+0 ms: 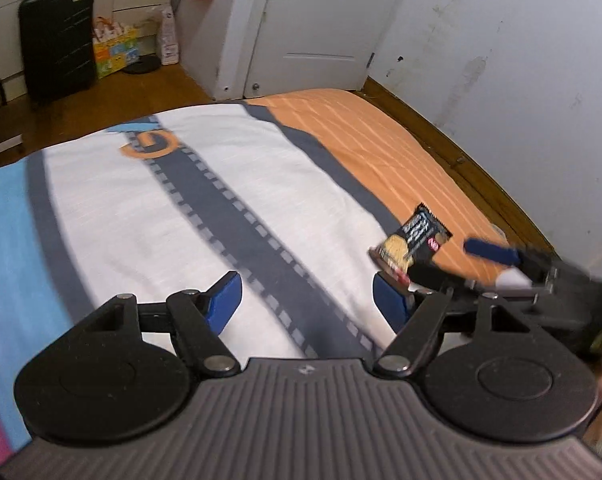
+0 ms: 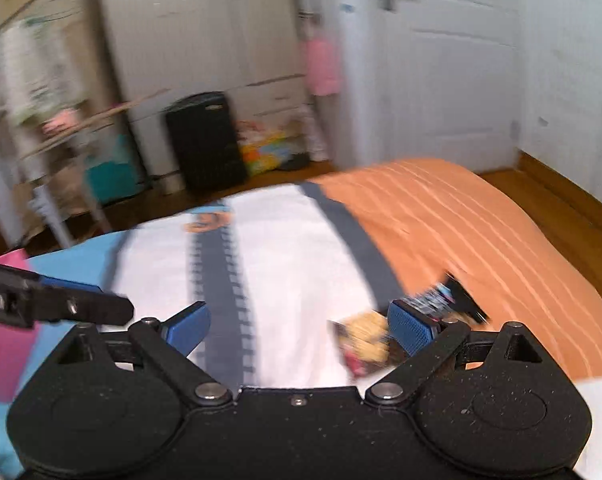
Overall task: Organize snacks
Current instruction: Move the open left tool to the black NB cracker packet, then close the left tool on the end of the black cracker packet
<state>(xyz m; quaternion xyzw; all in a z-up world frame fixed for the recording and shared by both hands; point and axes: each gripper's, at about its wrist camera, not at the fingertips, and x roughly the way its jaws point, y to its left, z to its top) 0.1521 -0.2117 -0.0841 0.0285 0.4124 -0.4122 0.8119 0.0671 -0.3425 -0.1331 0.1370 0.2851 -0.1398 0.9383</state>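
Orange, white and blue bedspread [image 1: 205, 216] fills both wrist views; this bed carries the one snack I can see.

Left gripper [image 1: 307, 300]: I read its jaws as standing apart, blue pads [image 1: 225, 300] well separated, nothing between them. Under the gap runs the grey dashed stripe across the white panel.

Snack packet [image 1: 411, 242]: dark wrapper with a yellow picture, lying flat near the seam where the white panel meets the orange one, toward the bed's wall-side edge. In the left wrist view its near end sits just beyond that gripper's right-hand pad; I cannot tell if they touch.

Right gripper [image 2: 299, 326]: jaws wide in its own view, empty between the pads. The packet [image 2: 367, 344] shows blurred just beside and partly behind its right-hand pad [image 2: 413, 330], outside the gap. From the left wrist view the right gripper [image 1: 457, 262] comes in from the right, one blue finger above the orange cloth, the dark one over the packet's near end. Contact unclear through the blur.

Background: black suitcase [image 1: 57, 40] upright on the wooden floor beyond the bed's far edge, a colourful box [image 1: 115, 50] beside it, white door [image 1: 321, 20] behind.
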